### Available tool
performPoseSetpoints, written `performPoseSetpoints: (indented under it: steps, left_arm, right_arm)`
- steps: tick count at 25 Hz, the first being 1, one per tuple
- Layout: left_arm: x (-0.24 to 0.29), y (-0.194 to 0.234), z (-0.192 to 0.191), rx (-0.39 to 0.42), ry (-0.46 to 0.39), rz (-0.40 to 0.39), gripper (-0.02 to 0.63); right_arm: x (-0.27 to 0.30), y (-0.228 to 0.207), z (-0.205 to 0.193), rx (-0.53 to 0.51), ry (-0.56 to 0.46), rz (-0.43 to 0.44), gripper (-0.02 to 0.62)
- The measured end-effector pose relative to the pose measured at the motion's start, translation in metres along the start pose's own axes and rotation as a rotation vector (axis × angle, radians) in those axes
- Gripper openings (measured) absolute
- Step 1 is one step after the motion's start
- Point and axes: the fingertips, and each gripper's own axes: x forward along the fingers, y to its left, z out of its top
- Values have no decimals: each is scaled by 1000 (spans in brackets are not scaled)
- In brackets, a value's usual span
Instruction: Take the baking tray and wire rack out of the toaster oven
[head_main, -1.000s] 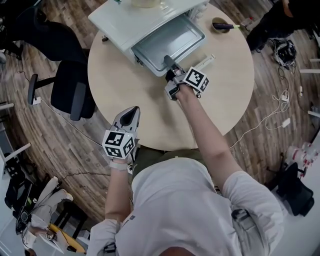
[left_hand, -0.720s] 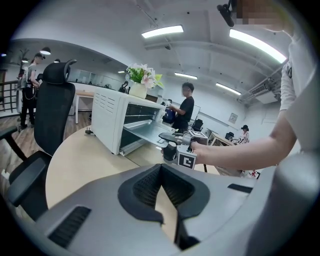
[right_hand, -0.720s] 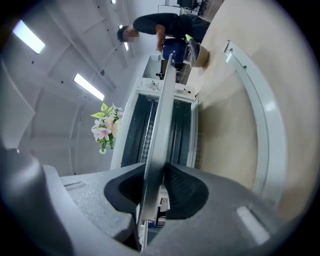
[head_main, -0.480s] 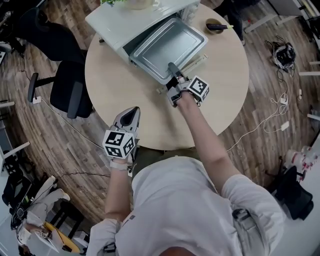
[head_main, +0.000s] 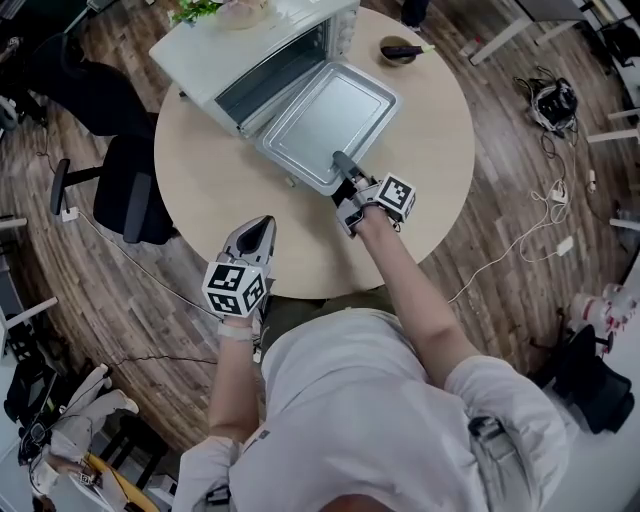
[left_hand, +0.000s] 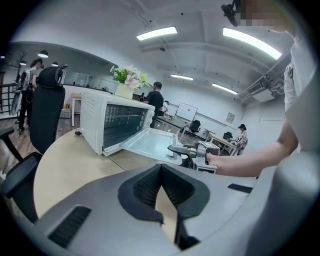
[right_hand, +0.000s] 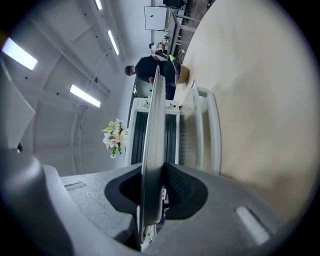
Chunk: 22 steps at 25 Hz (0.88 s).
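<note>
My right gripper (head_main: 344, 162), jaws just closing, pinches the near rim of the tray (head_main: 322, 118), which sits mostly out of the oven (head_main: 235, 50). My left gripper (head_main: 260, 229) hangs closed and empty, well apart.

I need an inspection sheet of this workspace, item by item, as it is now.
Surface: round beige table, mostly bare.
Job's things: toaster oven, door open; baking tray out over the door; wire rack not made out.
Clutter: small bowl at the far edge; flowers on the oven.
Grippers: right gripper shut on the tray's near rim, jaws just been closing; left gripper shut, empty.
Cables: loose cables on the floor.
Surroundings: black chair, wooden floor.
</note>
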Motion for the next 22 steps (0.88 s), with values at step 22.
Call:
performPoseSetpoints:
  steps: [22]
  left_arm:
    - [42,-107,-34,59,56,-48,0]
  right_arm:
    - [-171,-61,30,5,38,-82,78]
